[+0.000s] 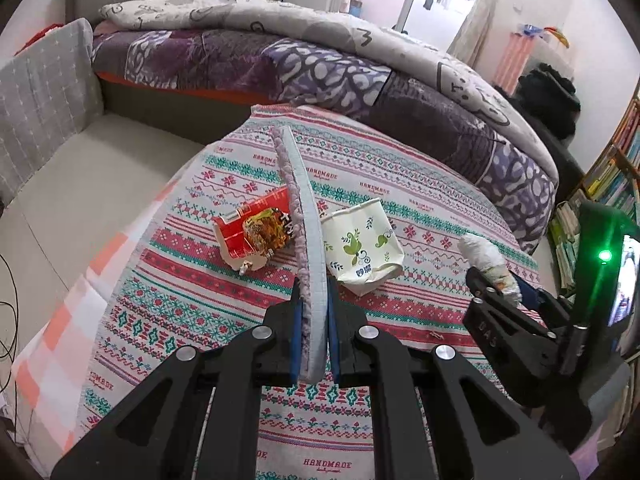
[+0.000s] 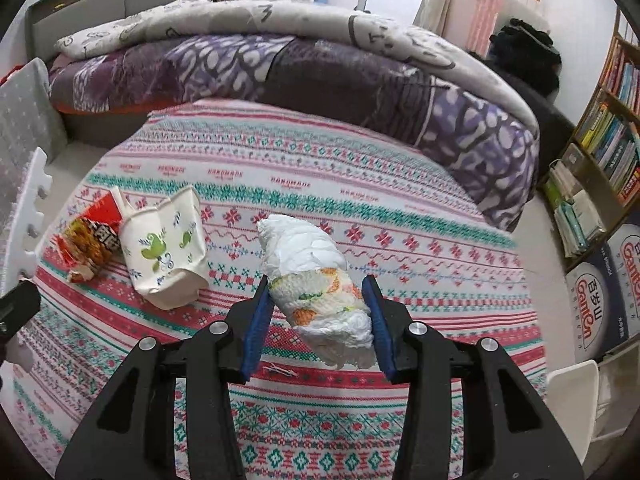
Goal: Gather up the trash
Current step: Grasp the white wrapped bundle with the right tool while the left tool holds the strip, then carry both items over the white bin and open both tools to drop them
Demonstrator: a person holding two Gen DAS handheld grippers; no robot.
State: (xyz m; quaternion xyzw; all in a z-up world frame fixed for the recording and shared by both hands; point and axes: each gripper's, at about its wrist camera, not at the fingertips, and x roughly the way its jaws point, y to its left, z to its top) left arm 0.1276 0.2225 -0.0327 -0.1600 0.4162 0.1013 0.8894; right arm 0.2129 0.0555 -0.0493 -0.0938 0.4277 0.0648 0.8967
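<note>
Now both grippers point down toward a cloth woven in red, teal and white bands (image 2: 360,208) spread in front of a bed with a purple patterned quilt (image 2: 280,68).

Its blue-padded fingers pressed together, the left gripper (image 1: 316,320) pinches a thin, curved foam mat tile (image 1: 310,240) by its edge; the tile stands on edge, pale grey on one face and fuzzy purple on the other.

Over to the right, the right gripper (image 2: 318,320) pinches a rolled-up white diaper with an orange and green print (image 2: 316,276), soft and crinkled, held clear above the cloth.

On the cloth lie a crushed white paper cup with green leaf motifs (image 2: 164,252), on its side, and, touching it, a crumpled red noodle wrapper (image 2: 92,244). Whether anything is inside the cup I cannot tell.
</note>
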